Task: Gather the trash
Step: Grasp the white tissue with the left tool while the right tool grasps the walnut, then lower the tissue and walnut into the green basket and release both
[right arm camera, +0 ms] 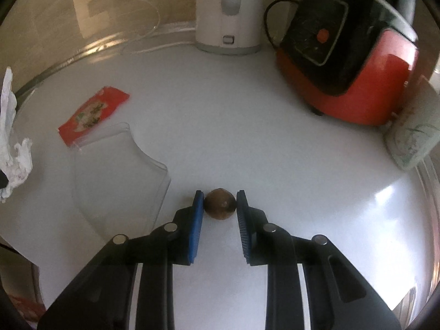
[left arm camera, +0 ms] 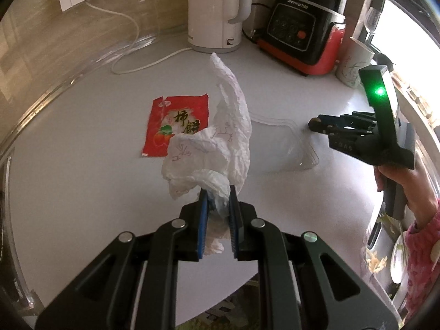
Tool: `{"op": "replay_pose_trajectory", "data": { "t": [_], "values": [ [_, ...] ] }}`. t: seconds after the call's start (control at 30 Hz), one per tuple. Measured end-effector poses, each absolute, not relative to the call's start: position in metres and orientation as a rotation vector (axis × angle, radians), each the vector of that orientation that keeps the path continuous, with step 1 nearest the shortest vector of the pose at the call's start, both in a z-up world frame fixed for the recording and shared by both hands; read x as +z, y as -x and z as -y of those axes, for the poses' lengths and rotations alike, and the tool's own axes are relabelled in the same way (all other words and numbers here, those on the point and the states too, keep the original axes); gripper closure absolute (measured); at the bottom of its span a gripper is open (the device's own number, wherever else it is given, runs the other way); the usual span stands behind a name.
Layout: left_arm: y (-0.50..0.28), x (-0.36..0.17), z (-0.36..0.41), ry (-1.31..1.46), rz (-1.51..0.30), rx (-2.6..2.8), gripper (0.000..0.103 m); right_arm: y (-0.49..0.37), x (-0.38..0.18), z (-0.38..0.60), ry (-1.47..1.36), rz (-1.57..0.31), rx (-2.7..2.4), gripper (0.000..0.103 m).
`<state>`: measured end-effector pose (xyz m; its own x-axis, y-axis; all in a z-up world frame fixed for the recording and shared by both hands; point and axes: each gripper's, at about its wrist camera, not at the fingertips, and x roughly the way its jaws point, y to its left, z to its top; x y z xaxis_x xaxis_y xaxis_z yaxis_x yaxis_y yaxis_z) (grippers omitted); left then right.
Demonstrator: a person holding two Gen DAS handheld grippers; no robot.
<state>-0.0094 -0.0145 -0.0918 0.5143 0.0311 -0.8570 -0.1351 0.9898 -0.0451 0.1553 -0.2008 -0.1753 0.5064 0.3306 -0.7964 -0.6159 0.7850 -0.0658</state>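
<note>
My left gripper (left arm camera: 217, 195) is shut on a crumpled white tissue (left arm camera: 211, 148) and holds it above the white table (left arm camera: 82, 170). The tissue also shows at the left edge of the right wrist view (right arm camera: 11, 137). A red snack wrapper (left arm camera: 176, 125) lies flat on the table beyond it, also in the right wrist view (right arm camera: 93, 112). A clear plastic tray (left arm camera: 291, 143) lies to the right, also in the right wrist view (right arm camera: 118, 176). My right gripper (right arm camera: 220, 202) is shut on a small brown nut shell (right arm camera: 220, 203) at table level. The right gripper shows in the left wrist view (left arm camera: 316, 125).
A white kettle (left arm camera: 217, 11) and a red-and-black blender base (left arm camera: 302, 33) stand at the back with cables. A patterned cup (left arm camera: 354, 63) stands at the right, also in the right wrist view (right arm camera: 412, 137). A clear rim runs along the table's left edge (left arm camera: 55, 82).
</note>
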Motion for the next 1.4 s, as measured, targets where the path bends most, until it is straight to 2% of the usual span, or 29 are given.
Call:
{"op": "replay_pose_trajectory", "data": {
  "t": [0.2,0.4,0.67,1.0,1.07,1.13,1.23,1.4],
  "values": [
    [0.042,-0.081,0.016,0.084,-1.026,0.015,0.089,-0.097,-0.140,0.217,0.326,-0.820,0.544,0.078],
    [0.099,-0.081,0.031,-0.032,-1.066,-0.191,0.089,0.012,-0.119,0.219,0.258,-0.810,0.505,0.078],
    [0.172,-0.125,0.039,-0.156,-1.170,-0.441,0.089,0.136,-0.139,0.198,0.160,-0.882,0.428,0.078],
    [0.196,-0.172,0.032,-0.173,-1.270,-0.597,0.089,0.203,-0.159,0.177,0.078,-0.929,0.338,0.078],
    [0.197,-0.178,0.031,-0.161,-1.294,-0.614,0.079,0.209,-0.162,0.174,0.068,-0.935,0.326,0.078],
    [0.202,-0.181,0.030,-0.166,-1.292,-0.612,0.055,0.212,-0.164,0.172,0.063,-0.939,0.321,0.078],
    [0.205,-0.176,0.027,-0.157,-1.264,-0.623,0.039,0.216,-0.168,0.167,0.062,-0.947,0.315,0.078],
    [0.207,-0.161,0.020,-0.163,-1.214,-0.609,0.027,0.221,-0.173,0.160,0.062,-0.956,0.317,0.078]
  ]
}}
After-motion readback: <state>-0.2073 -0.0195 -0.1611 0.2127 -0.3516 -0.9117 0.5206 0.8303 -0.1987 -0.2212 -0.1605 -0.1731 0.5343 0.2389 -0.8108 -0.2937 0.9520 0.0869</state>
